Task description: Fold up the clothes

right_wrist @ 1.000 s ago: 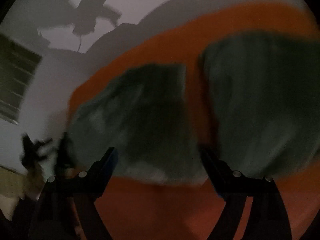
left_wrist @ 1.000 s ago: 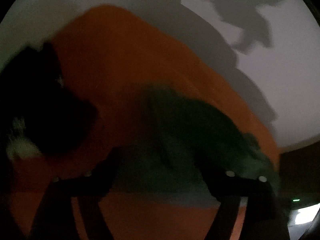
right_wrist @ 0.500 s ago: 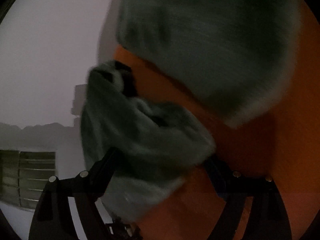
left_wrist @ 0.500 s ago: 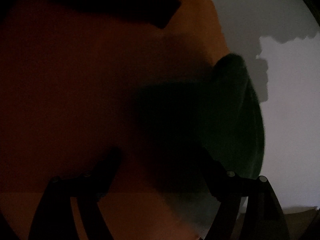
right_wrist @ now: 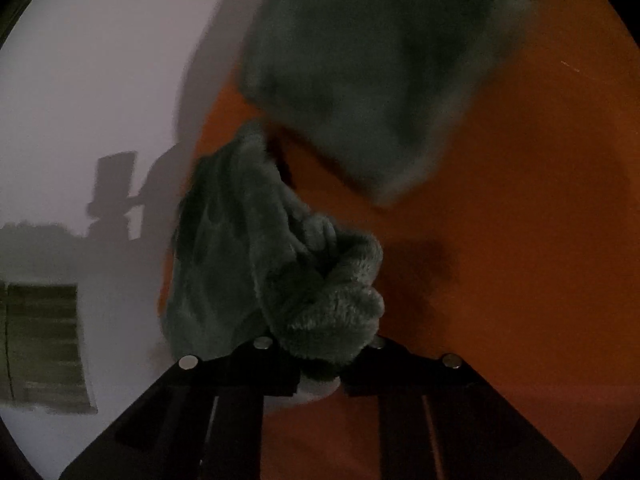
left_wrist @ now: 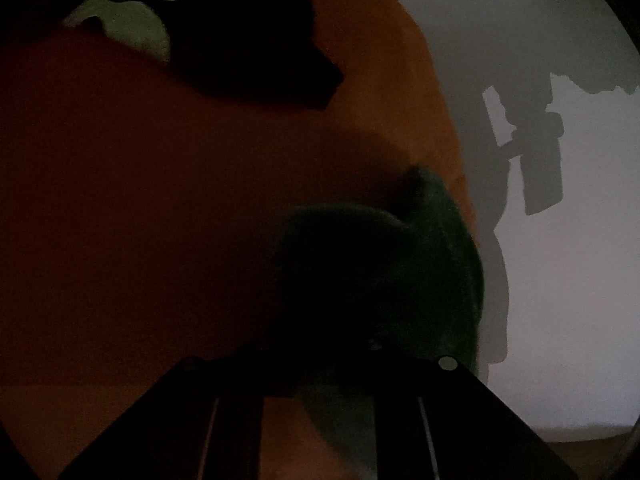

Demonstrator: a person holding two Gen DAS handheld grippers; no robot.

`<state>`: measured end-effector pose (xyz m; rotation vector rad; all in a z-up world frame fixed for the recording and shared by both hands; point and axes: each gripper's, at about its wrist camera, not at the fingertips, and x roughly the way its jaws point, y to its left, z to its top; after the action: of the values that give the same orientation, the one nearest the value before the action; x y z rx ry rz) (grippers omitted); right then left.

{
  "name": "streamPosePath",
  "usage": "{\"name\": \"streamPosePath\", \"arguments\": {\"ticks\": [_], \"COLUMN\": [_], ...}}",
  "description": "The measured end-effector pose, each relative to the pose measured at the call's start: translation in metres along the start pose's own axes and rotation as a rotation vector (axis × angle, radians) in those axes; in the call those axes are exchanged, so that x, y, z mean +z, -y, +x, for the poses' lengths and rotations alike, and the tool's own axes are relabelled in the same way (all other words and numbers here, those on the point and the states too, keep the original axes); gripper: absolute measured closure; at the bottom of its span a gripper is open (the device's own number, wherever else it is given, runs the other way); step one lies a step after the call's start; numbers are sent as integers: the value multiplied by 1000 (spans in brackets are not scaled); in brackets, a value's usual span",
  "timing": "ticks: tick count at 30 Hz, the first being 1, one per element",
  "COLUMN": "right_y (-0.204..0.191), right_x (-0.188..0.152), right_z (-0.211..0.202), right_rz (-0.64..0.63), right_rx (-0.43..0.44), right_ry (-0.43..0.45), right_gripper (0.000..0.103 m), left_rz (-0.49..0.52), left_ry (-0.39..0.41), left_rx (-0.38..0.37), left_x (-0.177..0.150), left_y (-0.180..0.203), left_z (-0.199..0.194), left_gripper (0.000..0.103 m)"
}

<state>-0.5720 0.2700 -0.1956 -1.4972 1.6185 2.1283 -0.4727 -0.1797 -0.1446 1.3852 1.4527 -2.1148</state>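
1. The room is lying very dim, and an orange cloth is covering the work surface and filling most of both wrist views.
2. The right gripper is pinching a bunched fold of fuzzy green garment; its two fingers are drawn in tight on the plush fabric, which is bulging up just past the tips.
3. A second, blurred mass of the same green fabric is hanging or lying farther off, above the gripped bunch in the right wrist view, with a strip of orange showing between the two.
4. To the left of the cloth's edge, a pale wall is carrying dark shadows, and a slatted thing is sitting at the far left.
5. The left gripper is coming across almost black; its fingers are looking drawn close together with the dark green garment lying right at their tips, but I cannot tell for sure whether it is clamping the fabric.
6. A black garment with a pale printed patch is lying on the orange cloth at the far left of that view.
7. The green garment is sitting near the cloth's right edge there, next to the pale wall.
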Motion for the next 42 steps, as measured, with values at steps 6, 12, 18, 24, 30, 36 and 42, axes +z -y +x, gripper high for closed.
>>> {"name": "streamPosePath", "arguments": {"ticks": [6, 12, 18, 24, 30, 36, 42], "right_y": [32, -6, -88, -157, -224, -240, -251], "right_x": [31, 44, 70, 94, 118, 113, 115], "right_z": [13, -38, -45, 46, 141, 141, 81], "right_rz": [-75, -384, -737, -768, -769, -821, -929], "right_rx": [-17, -179, -186, -175, -170, -150, -97], "right_ry": [-84, -44, 36, -102, -253, -172, 78], "right_gripper": [81, 53, 29, 29, 29, 95, 96], "left_rz": [66, 256, 498, 728, 905, 865, 773], "left_ry": [-79, -24, 26, -139, -403, -320, -117], "left_rx": [65, 138, 114, 47, 246, 399, 255], "left_x": [-17, 7, 58, 70, 13, -4, 37], "left_y": [-19, 17, 104, 255, 341, 345, 364], "left_z": [19, -30, -52, 66, 230, 280, 244], "left_gripper": [81, 74, 36, 32, 29, 87, 93]}}
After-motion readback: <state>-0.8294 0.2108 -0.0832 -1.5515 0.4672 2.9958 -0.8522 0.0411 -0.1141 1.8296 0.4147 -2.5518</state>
